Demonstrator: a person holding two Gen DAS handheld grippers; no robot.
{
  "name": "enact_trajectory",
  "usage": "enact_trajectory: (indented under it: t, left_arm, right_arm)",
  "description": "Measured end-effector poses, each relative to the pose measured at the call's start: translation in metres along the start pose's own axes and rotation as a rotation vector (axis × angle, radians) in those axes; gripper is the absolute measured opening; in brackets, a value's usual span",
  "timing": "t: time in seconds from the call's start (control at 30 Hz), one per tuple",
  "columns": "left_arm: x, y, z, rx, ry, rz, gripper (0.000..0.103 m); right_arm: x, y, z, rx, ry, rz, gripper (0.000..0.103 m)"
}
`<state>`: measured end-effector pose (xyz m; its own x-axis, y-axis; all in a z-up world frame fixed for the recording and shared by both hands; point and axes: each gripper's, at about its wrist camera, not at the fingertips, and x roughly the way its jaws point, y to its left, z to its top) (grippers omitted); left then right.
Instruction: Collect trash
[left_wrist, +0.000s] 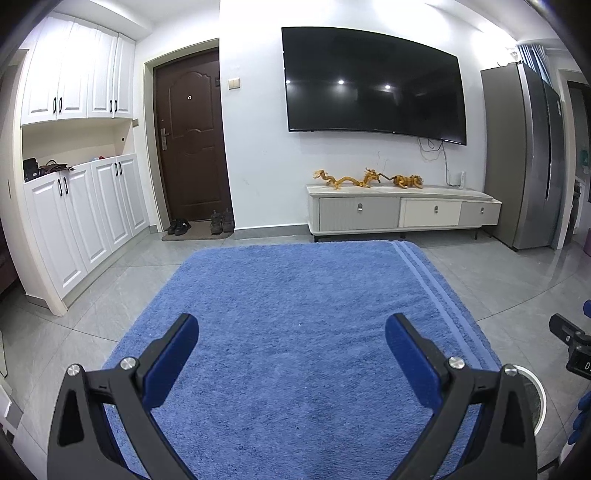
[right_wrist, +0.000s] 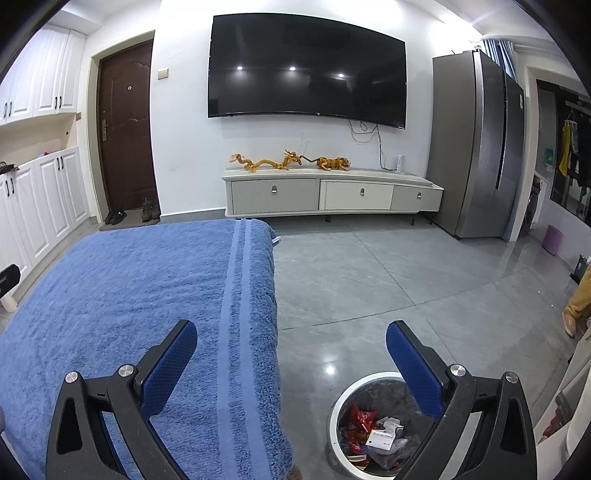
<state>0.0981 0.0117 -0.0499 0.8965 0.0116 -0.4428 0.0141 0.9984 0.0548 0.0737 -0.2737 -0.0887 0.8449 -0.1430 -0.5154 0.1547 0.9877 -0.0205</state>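
Behind the right tongs, the trash bin is half hidden.

Black gripper frames, blue textured pads, silver round screws

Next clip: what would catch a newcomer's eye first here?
The blue towel spread over the surface dominates both views, bare of litter. On the floor by its right edge stands a white-rimmed trash bin holding wrappers and paper. The left gripper and right gripper both gape open, holding nothing.
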Motion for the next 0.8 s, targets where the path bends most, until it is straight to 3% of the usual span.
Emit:
enact_trajectory:
  t: [0.8]
  left_arm:
    - [0.0102,0.0038,-0.0083,0.013,0.034,0.009,0.102]
  right_arm:
    - [-0.0012,-0.0062,0.0022,0.023,-0.02,-0.028,0.103]
